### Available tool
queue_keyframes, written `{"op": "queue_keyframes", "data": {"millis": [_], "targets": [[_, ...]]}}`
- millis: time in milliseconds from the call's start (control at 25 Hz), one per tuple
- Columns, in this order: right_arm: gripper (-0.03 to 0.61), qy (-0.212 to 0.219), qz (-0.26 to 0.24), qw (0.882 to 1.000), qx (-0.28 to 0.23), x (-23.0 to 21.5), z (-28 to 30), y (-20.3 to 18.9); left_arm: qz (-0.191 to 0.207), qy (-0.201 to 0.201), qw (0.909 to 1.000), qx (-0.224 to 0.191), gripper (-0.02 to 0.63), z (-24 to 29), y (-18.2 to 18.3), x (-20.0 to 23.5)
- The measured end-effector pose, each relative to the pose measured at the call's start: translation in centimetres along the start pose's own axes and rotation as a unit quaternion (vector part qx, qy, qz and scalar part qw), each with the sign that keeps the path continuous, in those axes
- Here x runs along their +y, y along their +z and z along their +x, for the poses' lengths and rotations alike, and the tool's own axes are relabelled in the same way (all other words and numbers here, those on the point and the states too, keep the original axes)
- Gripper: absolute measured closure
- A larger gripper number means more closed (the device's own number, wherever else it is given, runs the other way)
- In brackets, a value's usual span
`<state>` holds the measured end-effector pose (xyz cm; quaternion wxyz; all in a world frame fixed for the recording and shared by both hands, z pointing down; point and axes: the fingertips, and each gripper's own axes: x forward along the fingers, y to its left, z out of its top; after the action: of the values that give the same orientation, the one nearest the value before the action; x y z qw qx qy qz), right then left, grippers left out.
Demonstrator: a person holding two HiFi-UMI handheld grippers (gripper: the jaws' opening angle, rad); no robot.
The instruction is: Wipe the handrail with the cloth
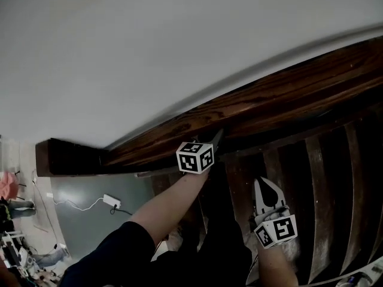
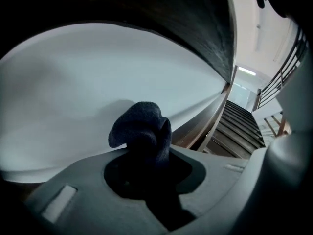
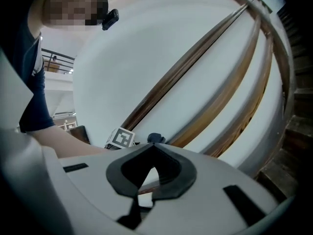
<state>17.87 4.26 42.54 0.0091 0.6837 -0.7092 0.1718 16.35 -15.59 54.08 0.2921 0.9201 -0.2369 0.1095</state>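
Two grippers, one cloth, one handrail. Left gripper (image 2: 146,153) raised to the dark wooden handrail (image 1: 269,94) sloping along the white wall (image 1: 149,52); jaws clamped tight on a bunched dark blue cloth (image 2: 142,129), the wad poking out past the tips, close to the wall and just beside the rail. Right gripper (image 3: 152,148) lower, well apart from the rail, over the wooden stair treads (image 1: 335,196); jaws drawn together at the tips, gripping nothing. Down past the rail's lower end, one white power adapter (image 1: 111,201) with its cable on the grey floor (image 1: 84,220). Dark sleeve (image 1: 114,253) across the bottom of the head view.
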Motion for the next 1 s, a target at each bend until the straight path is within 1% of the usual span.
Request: {"op": "queue_keyframes", "data": {"millis": [160,320,400,520,640,720,1000], "targets": [[0.569,-0.040,0.006,0.999,-0.020,-1.3,-3.2,0.9,0.020,-0.032,0.9993,0.003,0.531,2.0,1.6,-4.1],[0.571,-0.070,0.010,0.997,-0.028,-1.9,-6.3,1.2,0.041,-0.059,0.9974,0.010,0.531,3.3,2.5,-8.0],[0.571,-0.083,0.012,0.996,-0.033,-1.9,-7.9,1.3,0.049,-0.070,0.9962,0.014,0.531,3.5,2.8,-9.6],[0.570,-0.095,0.011,0.995,-0.039,-1.0,-9.9,1.6,0.065,-0.088,0.9939,0.011,0.531,2.1,3.3,-12.0],[0.570,-0.094,0.004,0.995,-0.043,0.8,-11.0,2.2,0.081,-0.108,0.9908,0.014,0.531,-0.7,2.9,-14.0],[0.571,-0.090,-0.002,0.995,-0.044,2.6,-11.7,2.5,0.089,-0.119,0.9887,0.018,0.531,-3.4,2.3,-14.9],[0.571,-0.056,-0.024,0.997,-0.048,10.1,-14.4,3.9,0.099,-0.153,0.9833,0.001,0.531,-16.4,2.1,-17.6]]}}
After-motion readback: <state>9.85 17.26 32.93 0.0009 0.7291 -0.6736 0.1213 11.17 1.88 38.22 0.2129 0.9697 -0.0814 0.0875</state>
